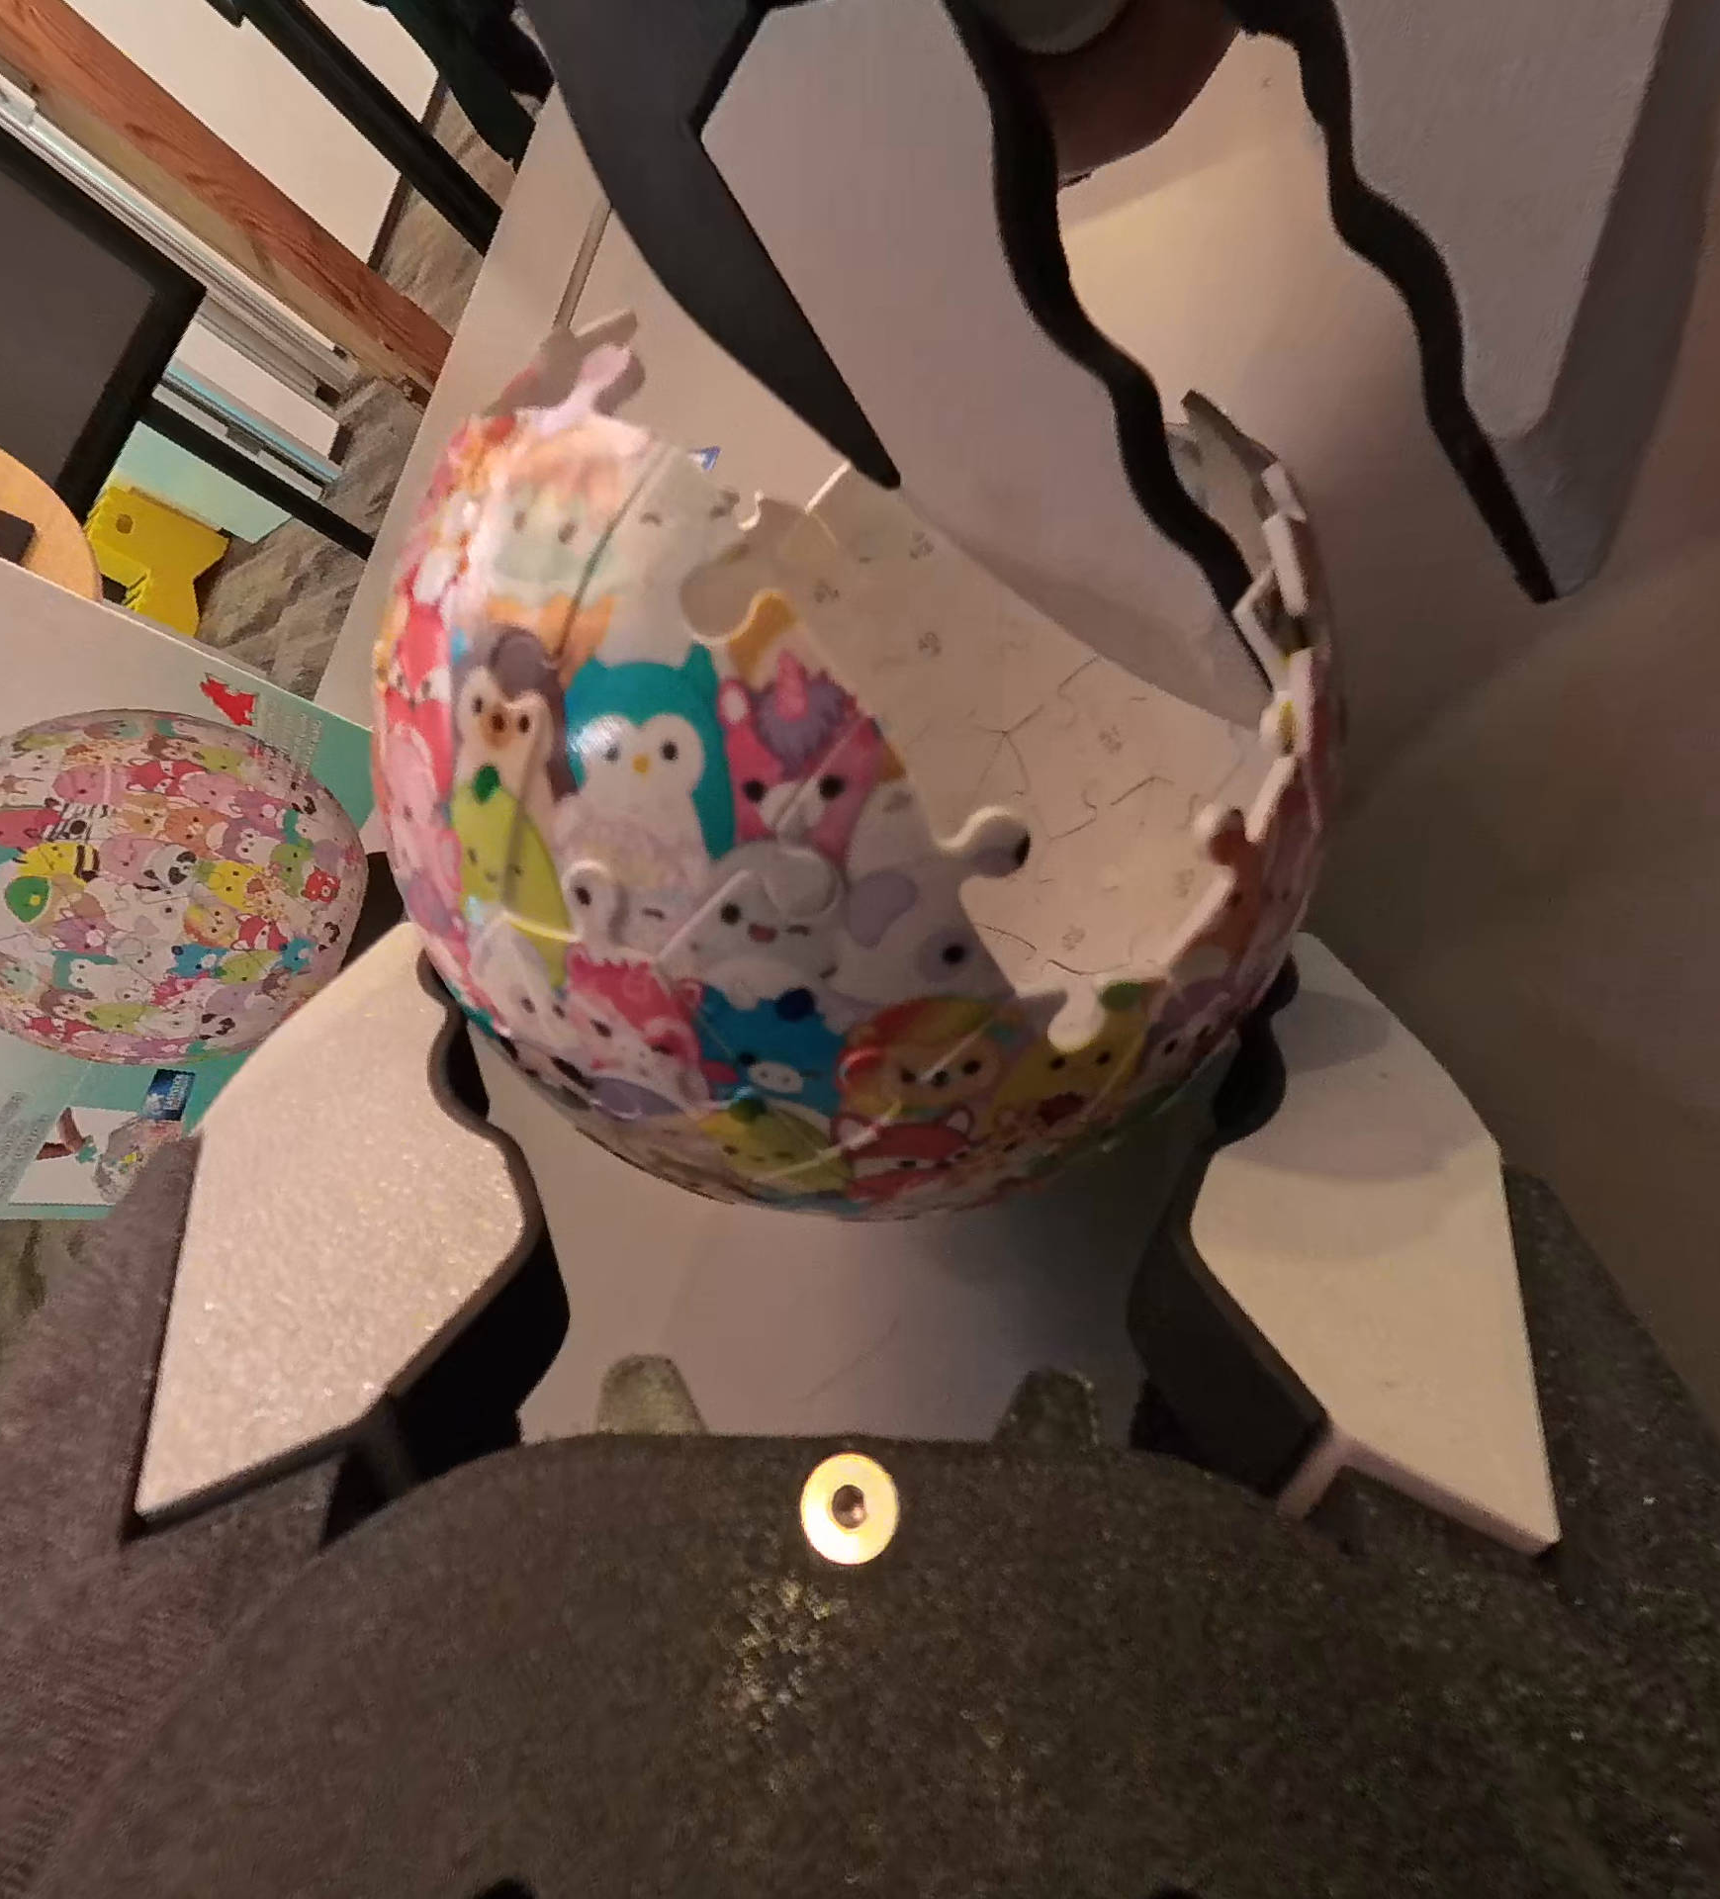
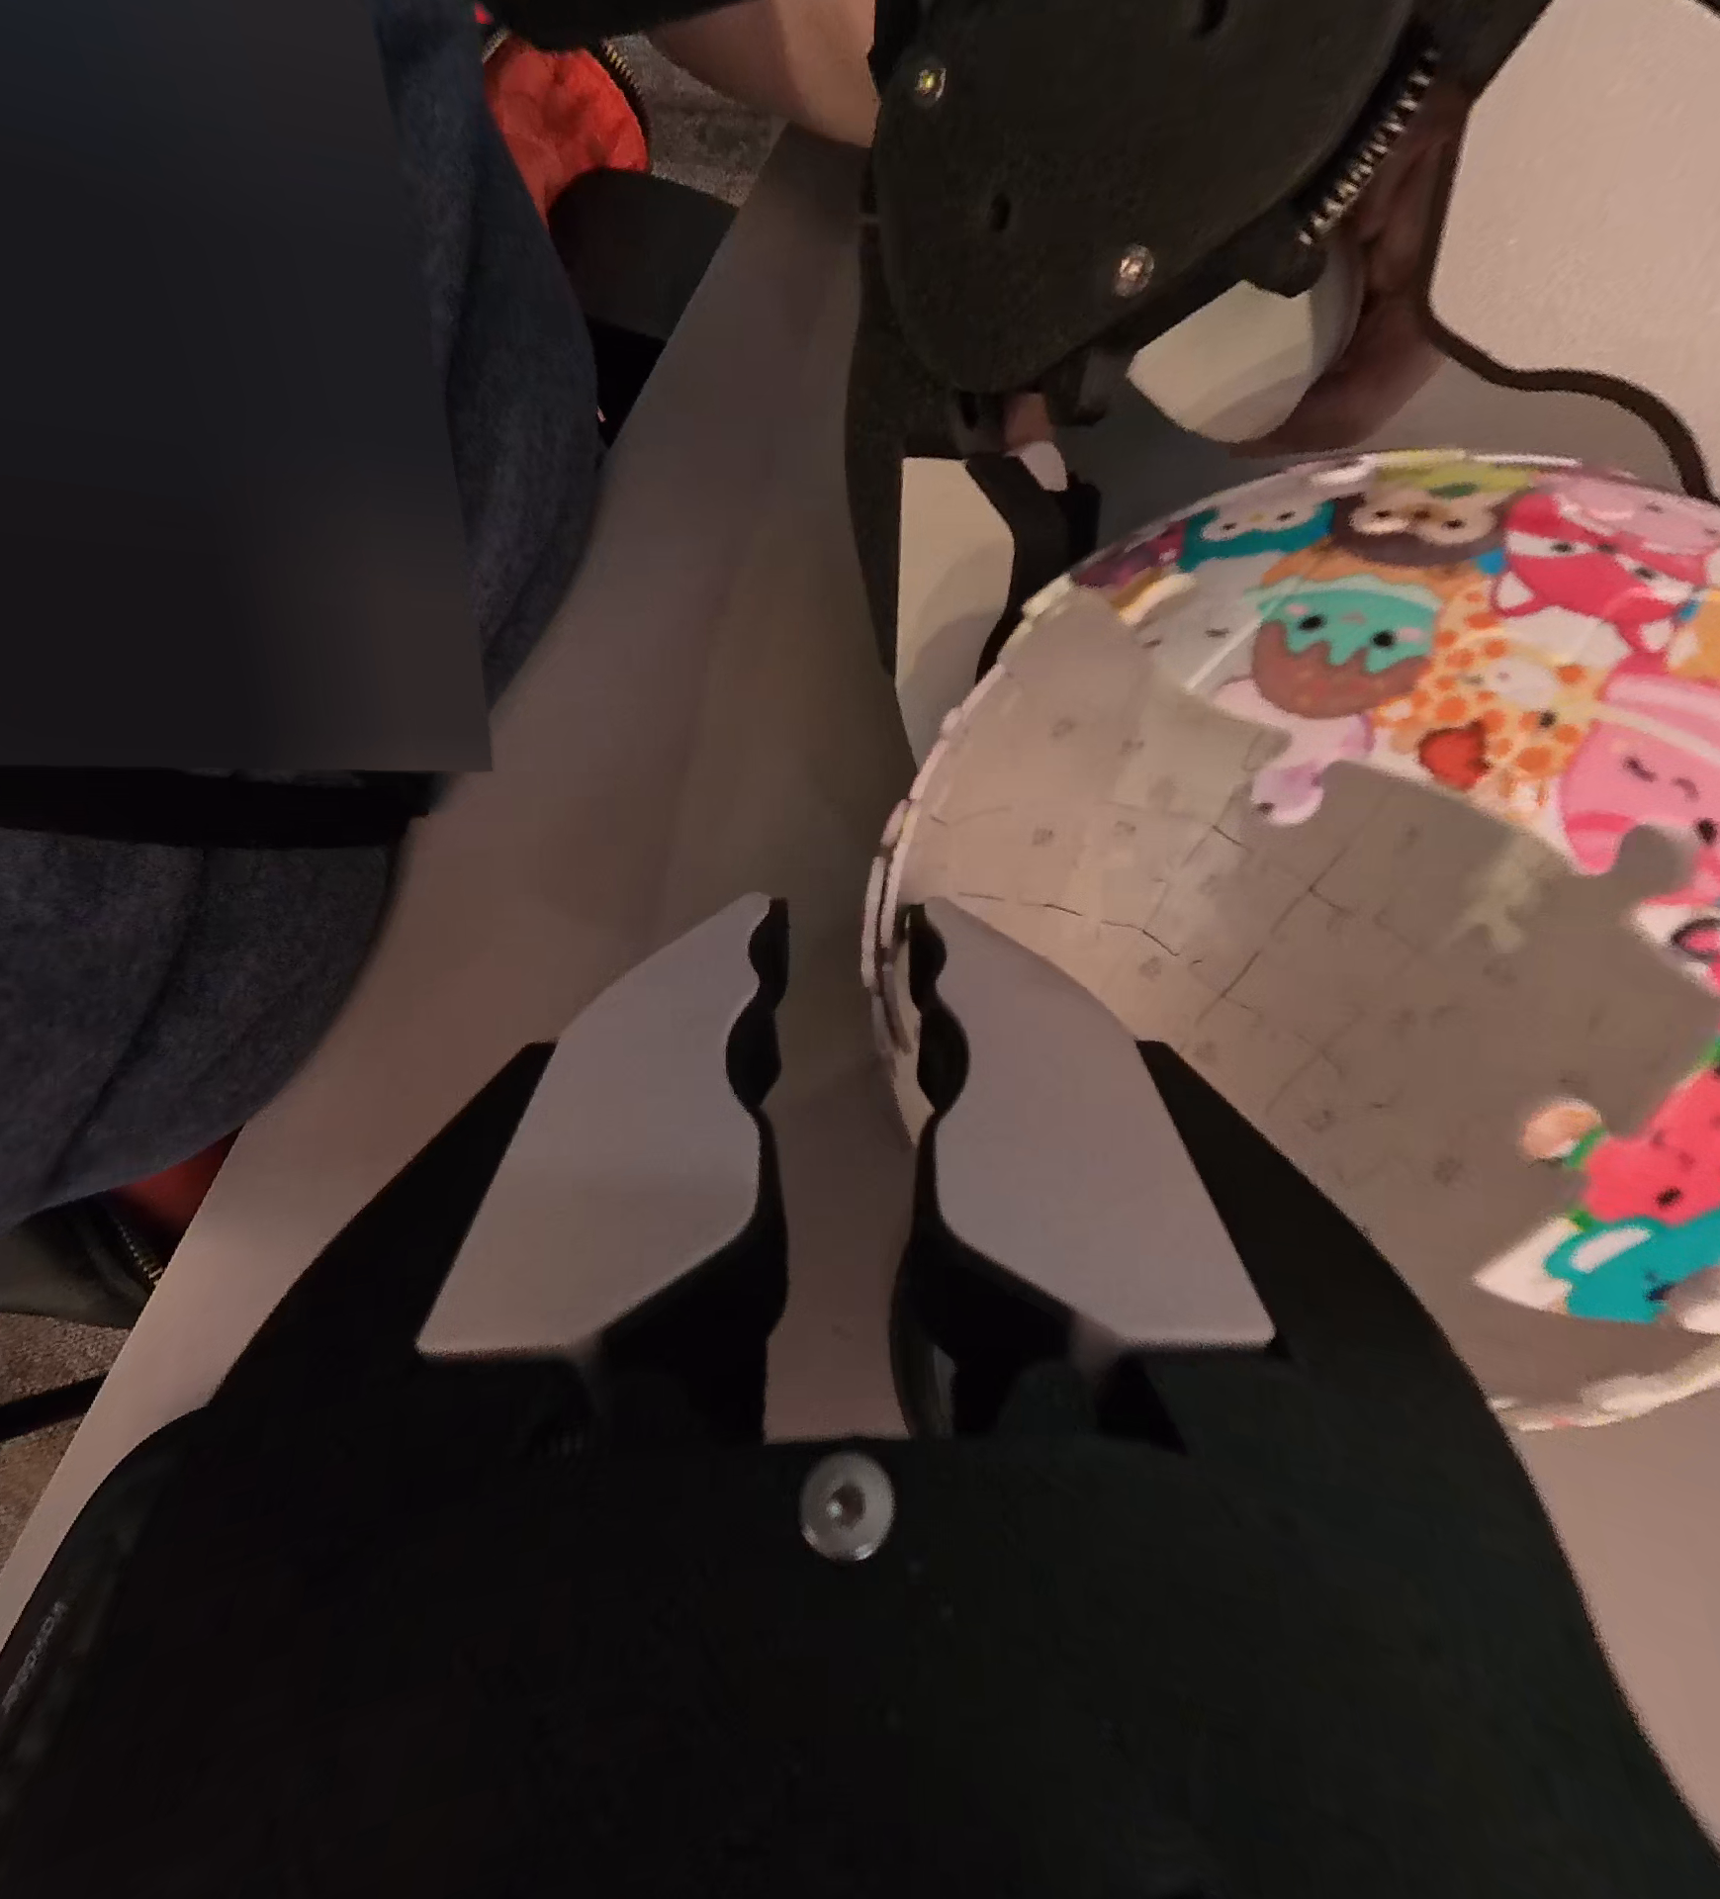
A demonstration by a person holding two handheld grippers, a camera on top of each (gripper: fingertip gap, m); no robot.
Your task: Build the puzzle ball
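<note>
Above a pale table (image 1: 1554, 925), the left gripper (image 1: 855, 1038) clamps the half-built puzzle ball (image 1: 732, 822) between its fingers; the right gripper (image 2: 850, 976) pinches the ball's open rim. The puzzle box (image 1: 116, 822) lies nearby.

The puzzle ball (image 1: 835, 822) is a bit soft with blur in the left wrist view, and its underside drops out of sight between the left gripper (image 1: 855, 1038) fingers. In the right wrist view the ball's right side runs off the picture edge. The box (image 1: 116, 853) is cut off at the left edge too. The numbers on the white inner faces are too small to read.
</note>
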